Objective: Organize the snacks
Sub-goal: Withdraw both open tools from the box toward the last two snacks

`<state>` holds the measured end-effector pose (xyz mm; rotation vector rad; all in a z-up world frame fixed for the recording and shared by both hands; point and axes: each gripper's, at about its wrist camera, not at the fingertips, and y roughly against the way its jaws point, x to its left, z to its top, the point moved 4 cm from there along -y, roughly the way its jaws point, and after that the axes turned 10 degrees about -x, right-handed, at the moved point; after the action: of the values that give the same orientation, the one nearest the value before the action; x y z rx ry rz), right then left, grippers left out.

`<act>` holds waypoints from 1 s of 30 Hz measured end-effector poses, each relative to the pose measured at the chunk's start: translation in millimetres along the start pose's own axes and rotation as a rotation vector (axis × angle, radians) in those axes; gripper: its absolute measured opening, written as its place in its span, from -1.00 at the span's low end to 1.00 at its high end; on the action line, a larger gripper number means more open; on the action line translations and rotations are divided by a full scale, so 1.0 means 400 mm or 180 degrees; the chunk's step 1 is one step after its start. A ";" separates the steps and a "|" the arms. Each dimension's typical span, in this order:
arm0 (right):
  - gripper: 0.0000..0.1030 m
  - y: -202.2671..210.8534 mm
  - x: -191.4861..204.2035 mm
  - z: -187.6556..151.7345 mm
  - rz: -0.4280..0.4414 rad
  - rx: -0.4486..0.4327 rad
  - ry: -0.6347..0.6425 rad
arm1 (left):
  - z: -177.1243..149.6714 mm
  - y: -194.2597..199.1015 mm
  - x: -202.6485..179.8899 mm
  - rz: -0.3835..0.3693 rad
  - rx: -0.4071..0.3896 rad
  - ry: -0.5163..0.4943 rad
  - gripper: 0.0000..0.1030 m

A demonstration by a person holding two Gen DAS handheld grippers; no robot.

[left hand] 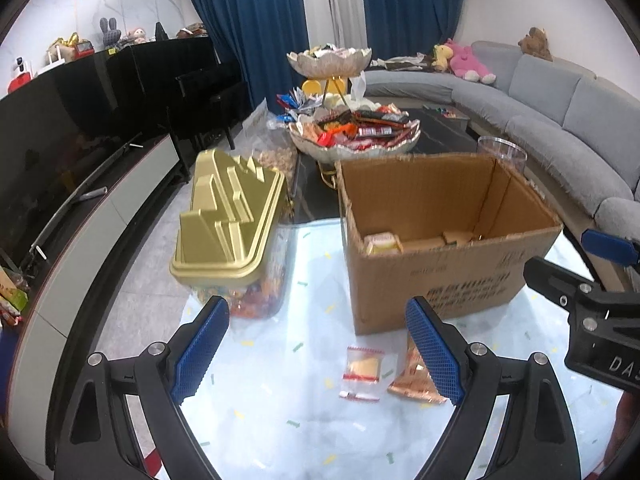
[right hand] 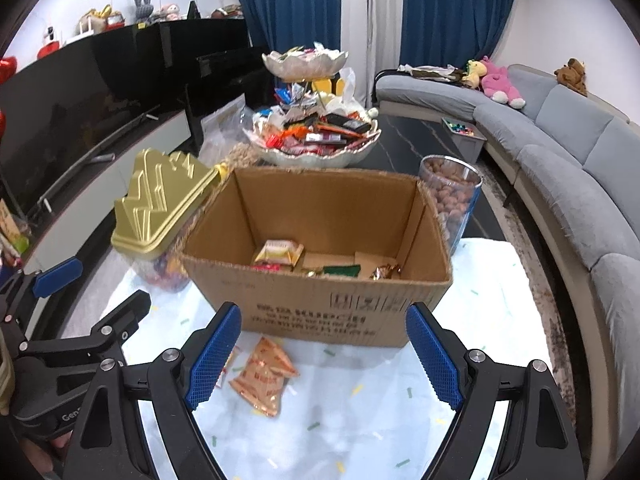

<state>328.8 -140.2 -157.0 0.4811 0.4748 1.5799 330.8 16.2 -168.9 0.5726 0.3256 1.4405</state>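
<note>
An open cardboard box [left hand: 436, 280] [right hand: 320, 312] stands on the table with several wrapped snacks [right hand: 280, 254] inside. In front of it lie an orange snack packet [right hand: 262, 376] [left hand: 414, 382] and a clear red-edged packet [left hand: 363, 365], with a small red-striped packet [left hand: 359, 396] below it. My left gripper [left hand: 318, 352] is open and empty, hovering over the packets. My right gripper [right hand: 324, 360] is open and empty, just right of the orange packet. Each gripper shows at the edge of the other's view.
A gold-lidded clear candy tub [left hand: 228, 216] [right hand: 160, 208] stands left of the box. A two-tier snack bowl stand [left hand: 356, 136] [right hand: 312, 140] stands behind it. A clear jar of brown nuts [right hand: 450, 196] is at the box's right. A grey sofa [right hand: 580, 168] curves along the right.
</note>
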 end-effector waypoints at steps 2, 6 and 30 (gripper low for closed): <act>0.65 -0.005 0.005 -0.013 0.0007 0.0031 0.0015 | -0.020 -0.002 -0.001 0.0002 0.0023 -0.0022 0.75; 0.65 -0.015 0.014 -0.039 0.0029 0.0097 0.0024 | -0.057 -0.011 -0.011 -0.0008 0.0057 -0.0095 0.75; 0.65 -0.141 0.035 -0.197 0.0008 0.0912 -0.0410 | -0.212 -0.107 -0.041 -0.0241 0.0293 -0.0027 0.74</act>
<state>329.7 -123.9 -253.6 0.7966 0.6049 1.4790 319.0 13.2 -264.4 0.6345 0.4044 1.3549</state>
